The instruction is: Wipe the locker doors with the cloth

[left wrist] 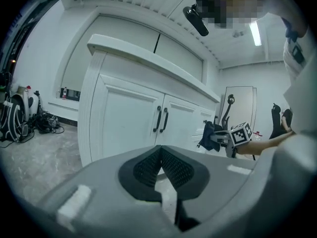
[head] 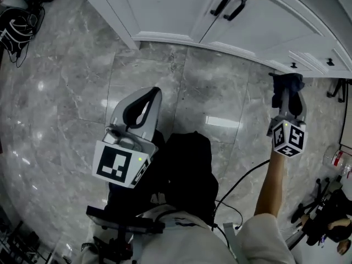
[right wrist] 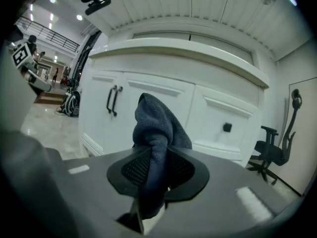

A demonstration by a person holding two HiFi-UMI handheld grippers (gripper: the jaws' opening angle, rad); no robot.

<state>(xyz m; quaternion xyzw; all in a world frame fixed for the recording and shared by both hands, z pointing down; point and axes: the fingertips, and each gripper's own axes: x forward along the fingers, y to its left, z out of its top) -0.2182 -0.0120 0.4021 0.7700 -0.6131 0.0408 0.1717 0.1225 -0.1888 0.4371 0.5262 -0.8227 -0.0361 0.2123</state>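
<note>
Cloth: dark blue-grey towelling (right wrist: pixel 156 133) with a soft nap, bunched into a rounded fold. It is held up at the right of the scene, in front of the lockers. No view shows whether it touches a door.
Right gripper: its jaws (right wrist: pixel 152 168) are clamped on the cloth. The ribbed black pads press its middle, the fold stands above them and a tail hangs below.
Left gripper: its jaws (left wrist: pixel 159 166) are closed, with the ribbed pads meeting at the tips and nothing between them. It is held to the left of the other gripper, well apart from it.
Locker doors: smooth white panelled doors (head: pixel 165 4) with recessed frames under an overhanging top ledge.
Handles: slim black bar handles (head: pixel 230 5) in a pair at the seam of two doors. The small black knobs further right are too small to make out.
Floor: glossy grey veined marble tiles (head: pixel 71 81) with bright reflections.
Office chair: black, at the far right (right wrist: pixel 277 150), cut off by the picture's edge.
Bags: dark bundles and cables (left wrist: pixel 15 120) at the far left, with blurred detail.
</note>
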